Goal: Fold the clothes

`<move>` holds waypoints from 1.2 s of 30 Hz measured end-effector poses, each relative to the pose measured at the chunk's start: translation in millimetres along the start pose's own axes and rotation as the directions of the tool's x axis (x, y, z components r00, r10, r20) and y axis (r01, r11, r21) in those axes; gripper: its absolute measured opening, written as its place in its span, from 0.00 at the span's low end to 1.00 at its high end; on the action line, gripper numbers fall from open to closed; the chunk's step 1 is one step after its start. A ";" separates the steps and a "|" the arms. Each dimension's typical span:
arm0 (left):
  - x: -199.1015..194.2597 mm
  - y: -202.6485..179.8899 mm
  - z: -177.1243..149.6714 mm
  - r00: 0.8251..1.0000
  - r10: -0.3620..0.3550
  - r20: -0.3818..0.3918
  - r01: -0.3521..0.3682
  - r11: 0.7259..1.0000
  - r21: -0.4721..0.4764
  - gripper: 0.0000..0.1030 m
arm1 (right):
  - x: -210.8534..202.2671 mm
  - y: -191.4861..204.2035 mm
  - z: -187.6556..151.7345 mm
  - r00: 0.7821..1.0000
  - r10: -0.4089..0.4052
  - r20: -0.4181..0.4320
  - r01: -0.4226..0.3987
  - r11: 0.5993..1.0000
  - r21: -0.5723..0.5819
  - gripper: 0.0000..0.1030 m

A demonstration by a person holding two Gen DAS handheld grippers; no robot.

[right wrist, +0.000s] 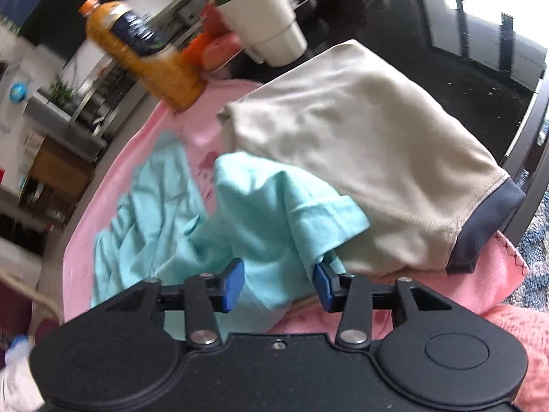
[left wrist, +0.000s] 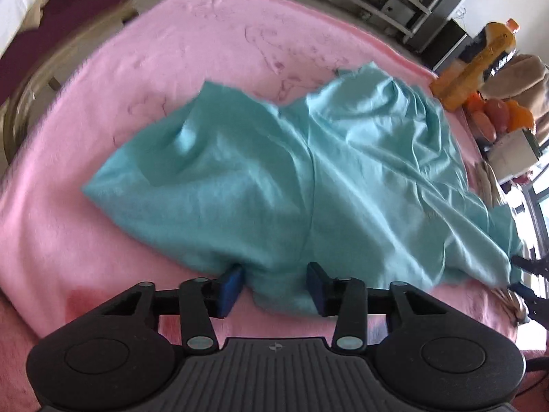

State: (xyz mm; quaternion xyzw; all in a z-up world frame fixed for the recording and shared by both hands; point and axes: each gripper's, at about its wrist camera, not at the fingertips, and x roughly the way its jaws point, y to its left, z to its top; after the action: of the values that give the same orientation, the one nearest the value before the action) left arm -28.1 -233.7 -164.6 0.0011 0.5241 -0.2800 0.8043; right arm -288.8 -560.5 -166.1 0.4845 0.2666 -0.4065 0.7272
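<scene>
Teal shirt [left wrist: 291,171] rumpled on pink blanket [left wrist: 103,103].
Soft, limp; both hand-held grippers, left [left wrist: 274,285] and right [right wrist: 278,285], spread wide, fabric edge between fingers.

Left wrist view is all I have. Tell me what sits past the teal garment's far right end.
Observer: A folded beige garment with a dark navy band lies there; the teal garment reaches up against its near edge.
Operator: Report the right tool.
Observer: The right tool is open, with teal cloth lying between its blue fingers, not pinched.
Operator: Name anything standing behind that beige garment.
Observer: A white cup with a green lid stands behind it, beside an orange juice bottle near the pink blanket's edge.
</scene>
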 end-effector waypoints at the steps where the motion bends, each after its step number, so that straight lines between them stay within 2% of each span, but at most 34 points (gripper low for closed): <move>1: 2.7 -2.0 2.6 1.000 0.023 0.006 -0.023 1.000 0.016 0.05 | 2.4 1.1 0.9 1.000 -0.014 0.011 0.014 1.000 -0.002 0.26; 3: 6.6 -5.1 7.3 0.998 0.053 0.016 -0.054 0.998 0.033 0.03 | 6.1 6.5 2.1 0.998 -0.049 0.034 0.050 0.998 -0.040 0.02; 6: 1.1 -5.9 13.9 0.996 0.076 0.037 -0.077 0.997 0.029 0.02 | -0.1 17.7 1.9 0.993 -0.072 0.097 0.083 0.991 -0.108 0.01; 10: -18.0 -5.6 29.6 0.990 0.090 0.105 -0.095 0.994 0.049 0.02 | -19.6 33.0 12.0 0.983 -0.027 0.182 0.055 0.987 -0.152 0.01; 12: -24.6 -6.9 43.4 0.988 0.087 0.130 -0.095 0.994 0.060 0.02 | -20.7 43.5 24.1 0.980 -0.020 0.199 0.057 0.982 -0.183 0.01; 16: -16.8 -13.0 71.4 0.984 0.121 0.128 -0.134 0.986 0.095 0.02 | -7.0 60.0 50.2 0.973 -0.029 0.227 0.078 0.974 -0.212 0.01; 21: 18.3 -21.2 110.4 0.976 0.178 0.122 -0.193 0.974 0.116 0.05 | 5.1 60.8 60.9 0.980 0.001 0.197 0.035 0.983 -0.180 0.01; 23: 38.1 -23.3 124.2 0.965 0.231 0.125 -0.246 0.963 0.114 0.10 | 9.3 60.3 64.0 0.983 0.015 0.182 0.015 0.986 -0.164 0.01; 25: 50.4 -19.9 133.3 0.963 0.255 0.087 -0.263 0.960 0.094 0.19 | 13.4 59.7 67.1 0.986 0.030 0.167 -0.006 0.989 -0.147 0.04; 26: 49.0 -15.4 133.8 0.968 0.240 0.072 -0.244 0.967 0.066 0.21 | 15.5 59.5 68.7 0.987 0.038 0.159 -0.016 0.990 -0.139 0.06; 28: 34.2 -6.0 125.3 0.979 0.188 0.074 -0.190 0.982 0.018 0.35 | 19.7 58.9 71.9 0.988 0.053 0.144 -0.036 0.992 -0.122 0.13; 29: 26.4 -1.3 120.8 0.984 0.162 0.077 -0.162 0.987 -0.006 0.36 | 21.8 58.7 73.4 0.989 0.061 0.137 -0.046 0.993 -0.113 0.23; 30: 17.5 3.4 116.3 0.987 0.141 0.074 -0.139 0.990 -0.032 0.35 | 23.9 58.4 75.0 0.989 0.069 0.130 -0.055 0.993 -0.104 0.25; 33: -11.3 20.2 99.9 0.996 0.041 0.075 -0.029 0.989 -0.148 0.35 | 16.5 52.0 72.6 0.985 0.123 0.118 -0.116 0.991 -0.064 0.26; 36: -33.1 32.2 84.3 0.995 -0.058 0.085 0.079 0.962 -0.263 0.36 | -2.4 40.7 62.6 0.973 0.197 0.117 -0.196 0.980 -0.018 0.27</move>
State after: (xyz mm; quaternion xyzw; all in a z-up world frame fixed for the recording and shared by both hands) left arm 47.8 -216.6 -108.1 -0.1356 0.5254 -0.2346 0.8065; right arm -255.9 -609.2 -120.0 0.4814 0.1750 -0.3597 0.7799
